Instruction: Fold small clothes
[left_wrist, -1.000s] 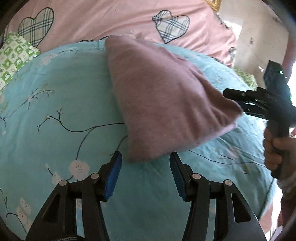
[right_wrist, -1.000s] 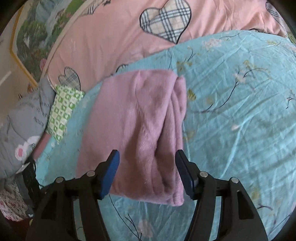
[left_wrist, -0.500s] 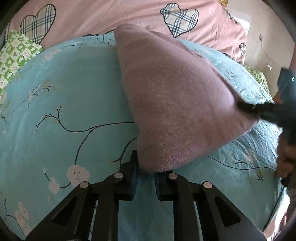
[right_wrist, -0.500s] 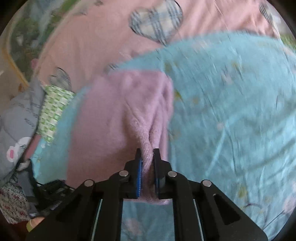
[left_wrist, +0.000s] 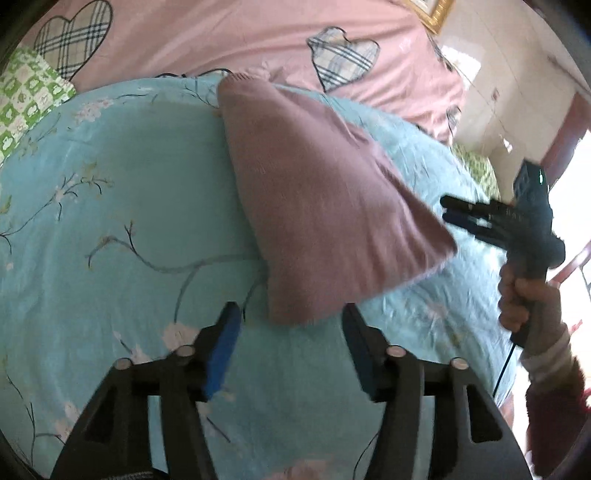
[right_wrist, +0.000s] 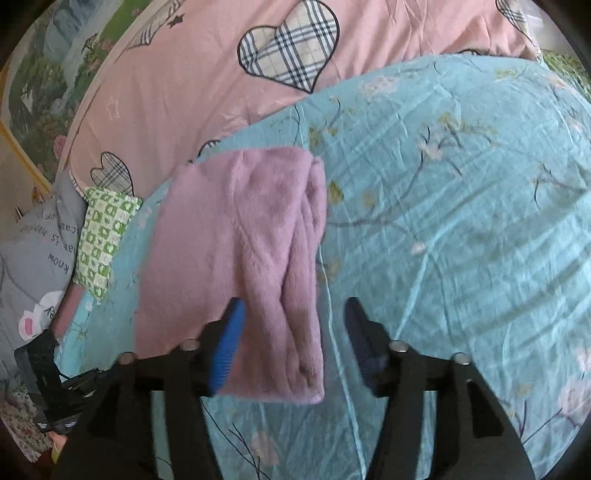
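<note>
A folded mauve-pink fuzzy garment (left_wrist: 317, 206) lies on a light blue floral sheet (left_wrist: 110, 229). My left gripper (left_wrist: 291, 343) is open and empty, its blue-padded jaws just short of the garment's near corner. In the right wrist view the same garment (right_wrist: 240, 258) lies folded with its thick rolled edge on the right. My right gripper (right_wrist: 293, 339) is open and empty, with the garment's near edge lying between its jaws. The right gripper also shows in the left wrist view (left_wrist: 476, 218), held by a hand just off the garment's right corner.
A pink quilt with plaid hearts (right_wrist: 229, 66) lies behind the blue sheet. A green checked cloth (right_wrist: 107, 236) and a grey printed pillow (right_wrist: 33, 258) sit at the left. The left gripper's handle (right_wrist: 51, 391) shows at the lower left. A wall and doorway (left_wrist: 517, 92) are at the right.
Both grippers were shut on the garment's corners half a second ago; both have now opened and let it go, and it lies flat on the sheet.
</note>
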